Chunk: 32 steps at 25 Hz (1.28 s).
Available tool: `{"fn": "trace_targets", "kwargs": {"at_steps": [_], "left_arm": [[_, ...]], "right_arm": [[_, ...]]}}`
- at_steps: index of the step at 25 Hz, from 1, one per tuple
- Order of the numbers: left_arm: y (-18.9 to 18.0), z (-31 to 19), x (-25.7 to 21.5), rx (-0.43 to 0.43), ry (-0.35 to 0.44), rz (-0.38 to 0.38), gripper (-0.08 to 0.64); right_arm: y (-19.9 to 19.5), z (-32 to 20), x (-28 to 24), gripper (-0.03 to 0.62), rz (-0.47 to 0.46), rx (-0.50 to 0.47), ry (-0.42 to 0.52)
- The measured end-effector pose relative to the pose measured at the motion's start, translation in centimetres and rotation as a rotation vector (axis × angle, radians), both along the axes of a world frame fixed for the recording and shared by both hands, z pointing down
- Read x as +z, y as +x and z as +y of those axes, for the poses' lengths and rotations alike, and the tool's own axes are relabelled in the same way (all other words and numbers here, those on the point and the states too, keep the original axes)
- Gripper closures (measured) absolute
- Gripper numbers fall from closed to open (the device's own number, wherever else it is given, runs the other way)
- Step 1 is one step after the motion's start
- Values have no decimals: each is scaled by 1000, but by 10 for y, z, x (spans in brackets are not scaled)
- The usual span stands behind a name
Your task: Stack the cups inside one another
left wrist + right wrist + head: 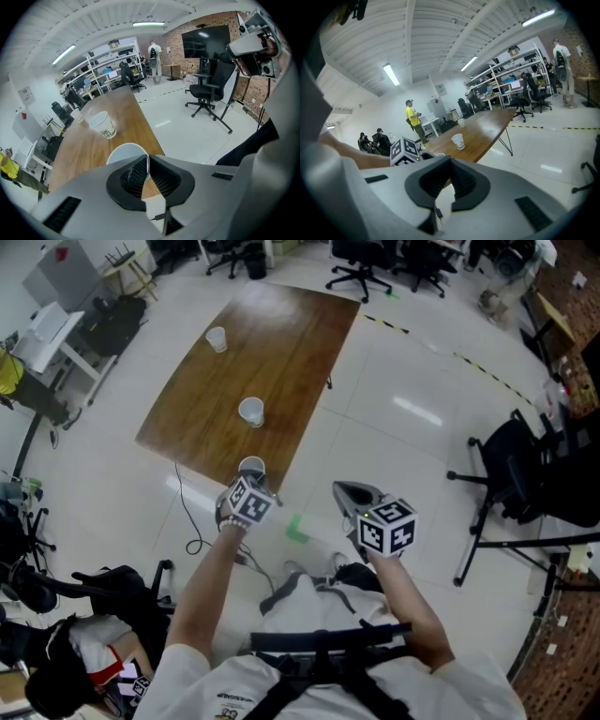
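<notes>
Three white paper cups stand on the long wooden table (291, 343). The far cup (217, 338) is near the left edge and the middle cup (251, 412) is near the centre. The near cup (251, 465) stands at the table's near end. My left gripper (253, 476) is shut on that near cup (123, 152): in the left gripper view one pad is inside the rim and one outside, and the left gripper (148, 165) pinches the wall. The middle cup (104, 125) stands upright beyond it. My right gripper (349, 491) hangs over the floor, right of the table; the right gripper (451, 180) is shut and holds nothing.
A black office chair (520, 474) stands on the floor at the right, and more chairs (361, 268) beyond the table's far end. A cable (192, 521) and a green mark (296, 529) lie on the floor by the near end. A person in yellow (411, 117) stands far off.
</notes>
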<state>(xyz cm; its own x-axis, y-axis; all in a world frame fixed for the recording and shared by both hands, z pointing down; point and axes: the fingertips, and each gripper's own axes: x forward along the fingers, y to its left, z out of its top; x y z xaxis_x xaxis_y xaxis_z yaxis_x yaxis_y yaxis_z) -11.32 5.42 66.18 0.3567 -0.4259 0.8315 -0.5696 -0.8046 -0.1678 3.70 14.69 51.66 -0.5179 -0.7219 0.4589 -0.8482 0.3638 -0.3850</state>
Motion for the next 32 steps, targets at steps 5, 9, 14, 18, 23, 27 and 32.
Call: {"fn": "trace_targets", "kwargs": {"at_steps": [5, 9, 14, 18, 23, 27, 32], "left_arm": [[-2, -4, -16, -31, 36, 36, 545], [-4, -8, -37, -81, 58, 101, 545], [-14, -9, -63, -142, 74, 181, 545], [-30, -9, -81, -158, 96, 211, 545], [-52, -4, -103, -207, 128, 272, 545], [-72, -1, -114, -224, 145, 289, 545], [-89, -2, -121, -256, 143, 310, 545]], "right_arm": [[-3, -2, -2, 589, -1, -9, 6], [-10, -8, -6, 589, 1, -29, 18], [-25, -15, -15, 589, 10, -58, 41], [-45, -23, -22, 589, 20, -80, 64], [-73, -32, -32, 589, 27, -111, 95], [-95, -36, -37, 589, 29, -131, 109], [-114, -46, -40, 589, 31, -161, 121]]}}
